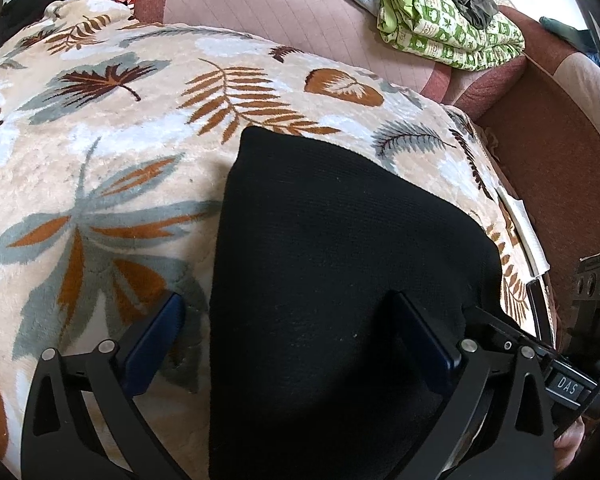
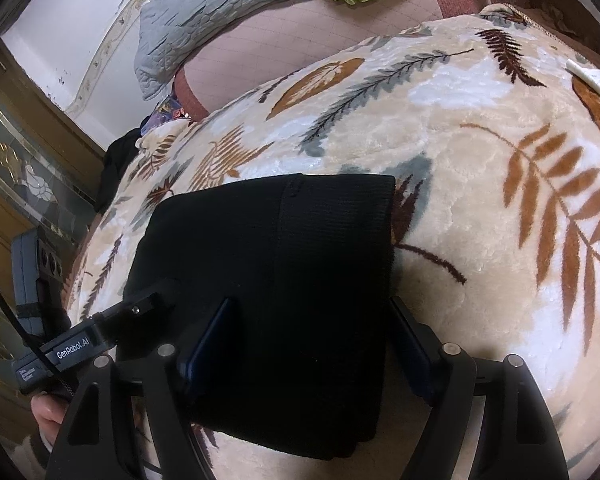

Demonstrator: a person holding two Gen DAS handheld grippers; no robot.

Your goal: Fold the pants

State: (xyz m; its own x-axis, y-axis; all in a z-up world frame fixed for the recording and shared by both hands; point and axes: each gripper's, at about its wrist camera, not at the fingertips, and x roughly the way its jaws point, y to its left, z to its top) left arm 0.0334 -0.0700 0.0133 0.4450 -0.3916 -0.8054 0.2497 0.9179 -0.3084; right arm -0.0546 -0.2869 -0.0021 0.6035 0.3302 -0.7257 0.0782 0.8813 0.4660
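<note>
Lying folded on leaf blanket [image 1: 100, 152]: black pants [image 1: 340, 260]. Left tongs [image 1: 292, 320] released; right tongs [image 2: 312, 328] released; right view alone shows waistband edge.

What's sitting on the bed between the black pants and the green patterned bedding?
In the left wrist view, only leaf-print blanket and bare pink mattress lie between the black pants and the green bedding.

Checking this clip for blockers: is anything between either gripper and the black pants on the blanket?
Nothing visible. The black pants lie folded on the leaf-print blanket, directly between the open jaws of the left gripper and right gripper.
</note>
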